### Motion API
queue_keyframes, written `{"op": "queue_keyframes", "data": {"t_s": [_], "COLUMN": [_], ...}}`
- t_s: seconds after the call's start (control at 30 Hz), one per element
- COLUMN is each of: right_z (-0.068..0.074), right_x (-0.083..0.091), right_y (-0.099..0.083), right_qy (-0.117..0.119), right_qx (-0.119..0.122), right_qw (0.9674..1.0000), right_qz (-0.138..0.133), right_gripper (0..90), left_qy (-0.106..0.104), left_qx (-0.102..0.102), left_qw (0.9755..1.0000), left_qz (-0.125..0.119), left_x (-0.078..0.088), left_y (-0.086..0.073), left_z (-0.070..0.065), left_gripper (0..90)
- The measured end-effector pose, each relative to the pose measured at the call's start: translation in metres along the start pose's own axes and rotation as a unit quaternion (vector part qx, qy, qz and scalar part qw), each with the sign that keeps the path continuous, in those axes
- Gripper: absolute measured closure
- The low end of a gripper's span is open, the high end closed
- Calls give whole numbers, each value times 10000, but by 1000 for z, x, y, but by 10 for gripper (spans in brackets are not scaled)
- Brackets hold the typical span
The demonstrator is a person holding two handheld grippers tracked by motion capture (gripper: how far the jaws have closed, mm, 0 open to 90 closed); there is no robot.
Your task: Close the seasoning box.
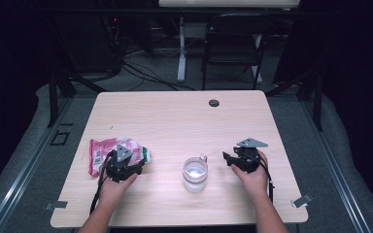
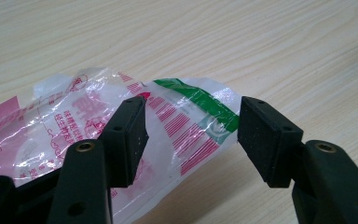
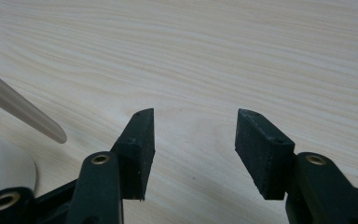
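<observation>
Item: crinkled pink-and-green printed plastic packet (image 2: 177, 126), which my parted left gripper (image 2: 191, 140) straddles to seize; my right gripper (image 3: 193, 154), gaping empty, waits beside the clear handled glass cup (image 1: 195, 174).

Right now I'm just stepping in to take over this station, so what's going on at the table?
A person sits at the wooden table with a gripper in each hand. The left gripper is open around the corner of a crinkled pink, white and green plastic bag lying on the table, not yet pinching it. The right gripper is open over bare wood, holding nothing, just beside a clear lidded cup that stands between the two hands.
</observation>
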State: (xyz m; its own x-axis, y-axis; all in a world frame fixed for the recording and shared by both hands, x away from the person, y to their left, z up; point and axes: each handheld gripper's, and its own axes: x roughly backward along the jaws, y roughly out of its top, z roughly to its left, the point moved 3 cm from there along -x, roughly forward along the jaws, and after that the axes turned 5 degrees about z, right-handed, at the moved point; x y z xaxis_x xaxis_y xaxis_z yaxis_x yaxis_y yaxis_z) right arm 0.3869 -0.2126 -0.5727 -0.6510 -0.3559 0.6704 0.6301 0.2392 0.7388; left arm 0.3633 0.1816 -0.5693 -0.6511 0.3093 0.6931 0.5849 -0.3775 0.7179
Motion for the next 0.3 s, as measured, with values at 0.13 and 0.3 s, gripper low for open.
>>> {"op": "queue_keyframes", "data": {"t_s": [0.13, 0.3], "right_z": [0, 1], "right_x": [0, -1], "right_y": [0, 0], "right_qy": [-14, -20], "right_qx": [-11, 21], "right_qw": [10000, 10000], "right_qz": [0, 9], "right_gripper": [466, 458], "left_qy": [1, 1], "left_qx": [-63, -70], "left_qw": [10000, 10000], "left_qz": [16, -18], "left_x": [0, 1], "left_y": [1, 1], "left_z": [-1, -1], "left_gripper": [418, 412]}}
